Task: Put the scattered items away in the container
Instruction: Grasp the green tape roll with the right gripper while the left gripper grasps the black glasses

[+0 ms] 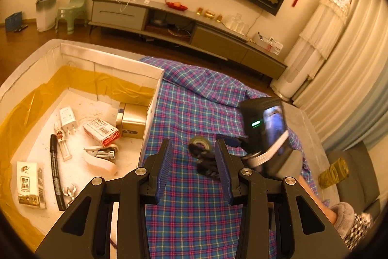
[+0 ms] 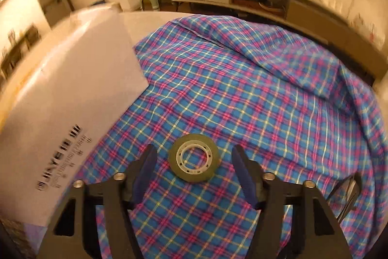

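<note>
Right gripper sits closest to the lens, jaws spread wide and released, and the tape roll lies flat between the pads on the plaid cloth, touching neither. Biggest thing around is that cloth, draped over the worktop. Left of the tape roll stands the white cardboard box, lined with yellow film. Inside the box: a gold tin, a tissue pack, a red-and-white carton, a black marker, a stapler and a white charger plug. Left gripper hovers near the box's corner, jaws half apart, nothing in them.
</note>
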